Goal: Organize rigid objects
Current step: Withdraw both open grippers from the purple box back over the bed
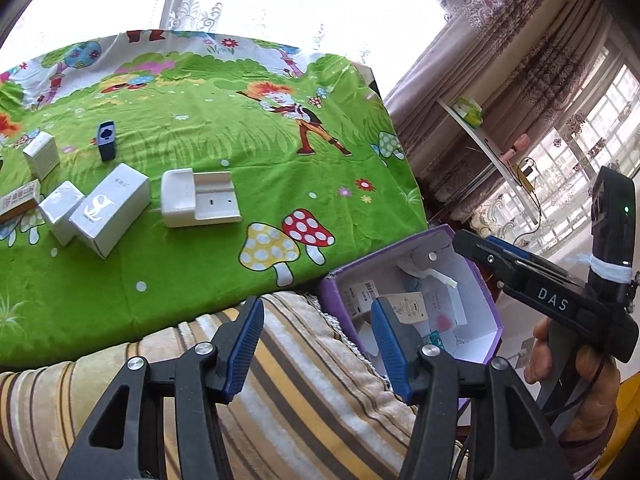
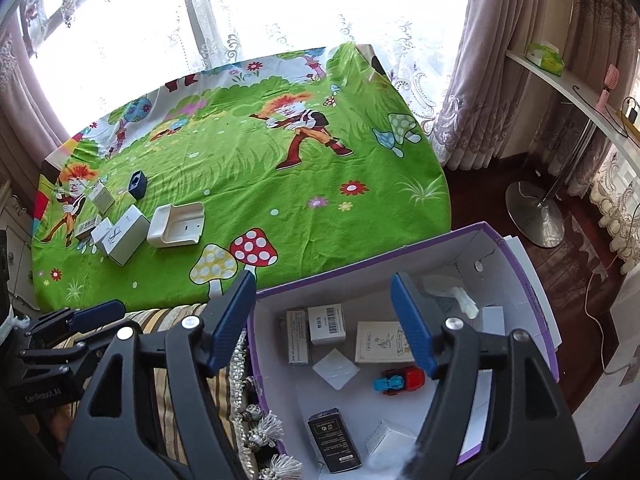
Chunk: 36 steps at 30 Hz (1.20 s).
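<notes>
Green cartoon cloth [image 2: 248, 168] covers the table by the bright window, with a striped cushion [image 1: 304, 364] against its near edge and a purple-walled box [image 2: 536, 304] beside the cushion.

Over that box hangs the right gripper [image 2: 324, 320], its blue-padded fingers spread wide with nothing between them. Below it the box floor holds a barcode carton [image 2: 328, 322], a narrow printed carton [image 2: 298, 336] touching it, a cream card box [image 2: 380, 342], a red and blue toy car [image 2: 400, 380], a black box [image 2: 334, 440] and a small white box [image 2: 390, 436]. A crumpled white wrapper [image 2: 452, 292] lies in the far corner.

The left gripper [image 1: 318, 340] hovers over the cushion at the box's rim, also wide open and empty; its right finger covers part of the box contents.

Still out on the cloth, well apart from the box, sit a white moulded tray [image 1: 200, 198], a large white carton [image 1: 110, 210] touching a smaller white carton [image 1: 60, 210], a square white box [image 1: 42, 154], a dark blue box [image 1: 107, 140] standing upright, and a flat printed packet [image 1: 18, 198] at the frame's edge.

Only the right wrist view shows the toy car and black box clearly, plus a round lamp base [image 2: 534, 216] on the wooden floor. Only the left wrist view shows the person's right hand [image 1: 576, 380] around the gripper handle.
</notes>
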{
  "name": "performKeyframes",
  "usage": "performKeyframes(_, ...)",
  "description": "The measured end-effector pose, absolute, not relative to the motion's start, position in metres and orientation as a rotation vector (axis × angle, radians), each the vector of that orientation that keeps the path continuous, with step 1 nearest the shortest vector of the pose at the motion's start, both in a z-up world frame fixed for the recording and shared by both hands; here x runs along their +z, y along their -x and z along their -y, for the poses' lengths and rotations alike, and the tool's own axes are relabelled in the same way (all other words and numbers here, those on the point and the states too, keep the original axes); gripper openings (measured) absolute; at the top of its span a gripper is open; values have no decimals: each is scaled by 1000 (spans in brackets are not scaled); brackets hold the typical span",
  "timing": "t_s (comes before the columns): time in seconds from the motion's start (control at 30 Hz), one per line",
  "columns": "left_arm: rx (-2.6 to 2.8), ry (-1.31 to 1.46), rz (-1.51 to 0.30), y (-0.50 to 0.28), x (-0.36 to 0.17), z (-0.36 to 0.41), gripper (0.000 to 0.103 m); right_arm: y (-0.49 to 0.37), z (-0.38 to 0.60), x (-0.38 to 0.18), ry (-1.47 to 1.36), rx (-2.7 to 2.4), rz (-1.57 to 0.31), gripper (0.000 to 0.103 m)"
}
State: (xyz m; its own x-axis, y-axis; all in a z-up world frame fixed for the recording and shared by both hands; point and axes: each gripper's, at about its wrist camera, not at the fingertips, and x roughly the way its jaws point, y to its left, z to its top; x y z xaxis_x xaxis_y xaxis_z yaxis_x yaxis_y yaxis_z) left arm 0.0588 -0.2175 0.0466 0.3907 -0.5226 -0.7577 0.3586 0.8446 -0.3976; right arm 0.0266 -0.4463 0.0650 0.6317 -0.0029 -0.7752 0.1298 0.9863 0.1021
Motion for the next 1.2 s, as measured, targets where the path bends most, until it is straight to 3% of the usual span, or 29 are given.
performKeyframes(0.27,-356,150,-932,-74,64,161,76,-32,402,83,-43,-28,-814,93)
performKeyframes(0.5,-201,45,-804,-78,83,119,83,-40,377,94,-58,-3,-789,94)
performKeyframes(0.77,-98,-95,-641,-80,111,85,85,-50,352,104,-26,35,-739,95)
performKeyframes(1.2,-72,129,-749,-126,97,18,85,-90,314,83,-50,111,-814,95)
